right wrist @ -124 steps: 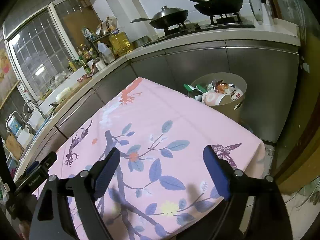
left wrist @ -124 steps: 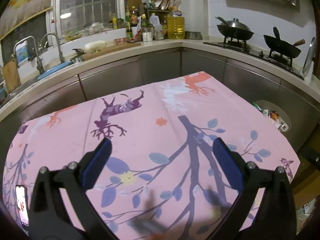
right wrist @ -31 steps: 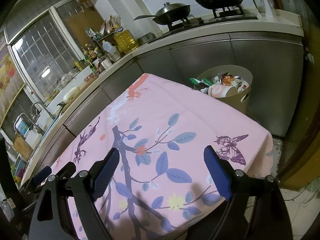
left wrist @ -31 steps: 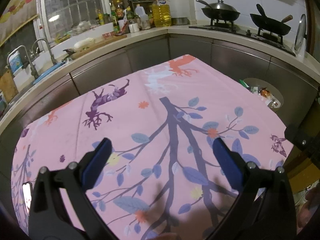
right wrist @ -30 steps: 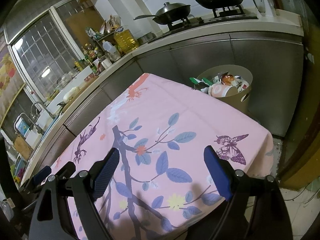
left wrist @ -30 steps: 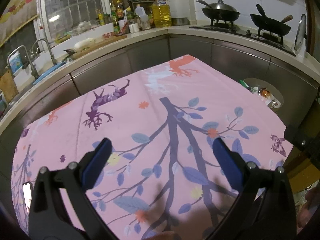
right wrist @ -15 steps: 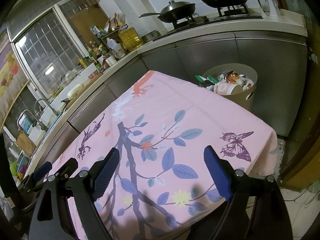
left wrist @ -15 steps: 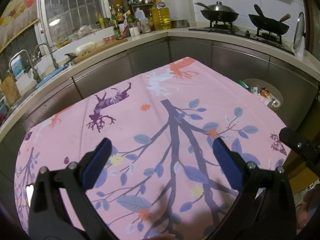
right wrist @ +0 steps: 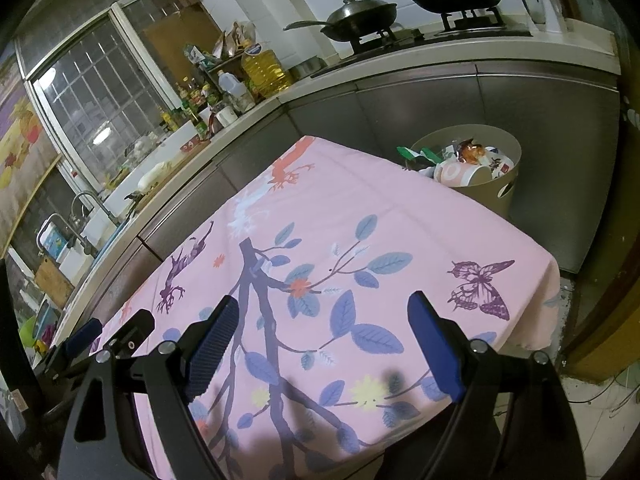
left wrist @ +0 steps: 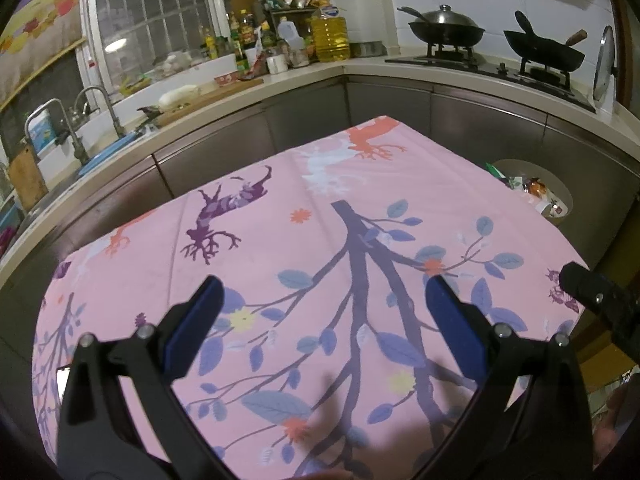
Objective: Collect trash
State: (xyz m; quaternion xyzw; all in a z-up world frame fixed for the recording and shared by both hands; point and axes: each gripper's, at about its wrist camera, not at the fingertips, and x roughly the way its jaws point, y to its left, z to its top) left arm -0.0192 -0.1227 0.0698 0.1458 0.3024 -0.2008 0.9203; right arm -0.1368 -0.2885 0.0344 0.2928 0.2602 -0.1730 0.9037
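Both your grippers hover over the pink cloth printed with branches and blue leaves (left wrist: pixel 320 208). Your left gripper (left wrist: pixel 324 320) has its jaws wide apart, holding nothing; so does your right gripper (right wrist: pixel 322 340). The trash sits in the round beige bin (right wrist: pixel 506 184) beyond the table's far right corner.

1. We are in a home kitchen: woks (left wrist: pixel 444 26) sit on a gas stove (left wrist: pixel 492 66).
2. A sink faucet (left wrist: pixel 94 110), oil bottle (left wrist: pixel 330 38) and condiments line the counter (left wrist: pixel 304 76).
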